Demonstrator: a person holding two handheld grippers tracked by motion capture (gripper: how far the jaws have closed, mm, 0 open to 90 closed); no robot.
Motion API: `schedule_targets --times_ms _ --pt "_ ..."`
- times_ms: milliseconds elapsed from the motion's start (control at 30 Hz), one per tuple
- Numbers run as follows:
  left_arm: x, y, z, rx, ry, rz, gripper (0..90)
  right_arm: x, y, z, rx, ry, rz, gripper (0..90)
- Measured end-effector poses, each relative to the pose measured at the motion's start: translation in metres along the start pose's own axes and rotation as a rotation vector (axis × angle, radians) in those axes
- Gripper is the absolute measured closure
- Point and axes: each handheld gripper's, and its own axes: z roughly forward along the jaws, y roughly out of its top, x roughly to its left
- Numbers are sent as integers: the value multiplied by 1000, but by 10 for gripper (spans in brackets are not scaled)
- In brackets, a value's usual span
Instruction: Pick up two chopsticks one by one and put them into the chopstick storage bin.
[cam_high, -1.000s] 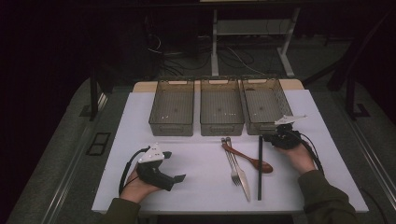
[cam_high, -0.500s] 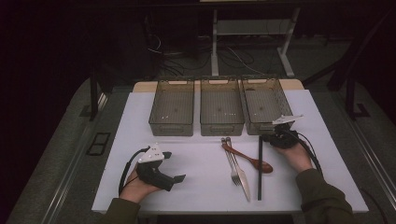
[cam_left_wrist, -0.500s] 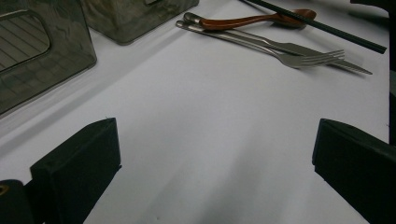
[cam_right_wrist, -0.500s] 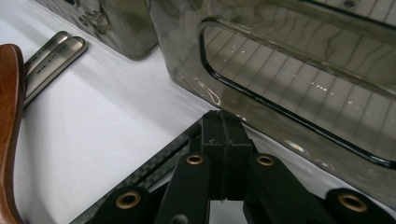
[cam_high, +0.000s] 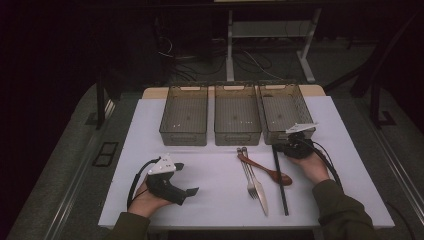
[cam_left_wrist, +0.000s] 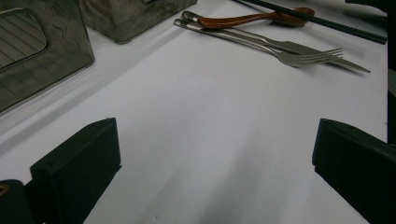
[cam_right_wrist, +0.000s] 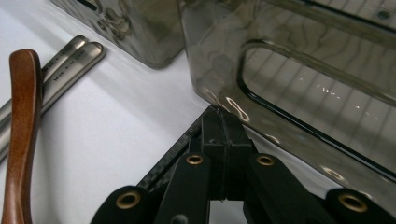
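**Chopstick pinched at its far end, ready to lift**

At the left of the worktop (cam_high: 150, 125) the left gripper (cam_high: 181, 178) rests idle in the person's hand, jaws wide apart with nothing but bare white surface between them. Beyond it three clear bins (cam_high: 184, 114) stand side by side along the far edge. In the middle lie a fork (cam_high: 248, 176) and a knife (cam_high: 258, 186) close together, with a wooden spoon (cam_high: 265, 169) slanting across them. Just right of these the black chopstick (cam_high: 280, 177) lies straight, running from the near edge toward the rightmost bin (cam_high: 286, 107). The right gripper (cam_high: 286, 148) sits at the chopstick's far end, beside that bin's front wall, and its jaws are pressed together on the thin rod, as the right gripper view shows (cam_right_wrist: 223, 140).

The step in hand looks like picking up the chopstick. Held so far from its middle, it will likely droop or swing, so a slow lift with the grip kept firm suits best, raising the tip clear of the spoon bowl before turning it toward a bin.
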Motion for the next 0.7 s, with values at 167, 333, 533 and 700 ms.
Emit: schedule_targets --times_ms 167,333,533,700 --pt "0 0 0 0 0 0 0 4 2 3 1 14 -2 886" --pt "0 0 0 1 0 1 0 8 5 6 2 28 -15 886" --pt "0 0 0 3 -2 4 0 12 7 7 15 50 -30 886" --pt "0 0 0 6 -2 5 0 15 9 9 22 61 -39 886"
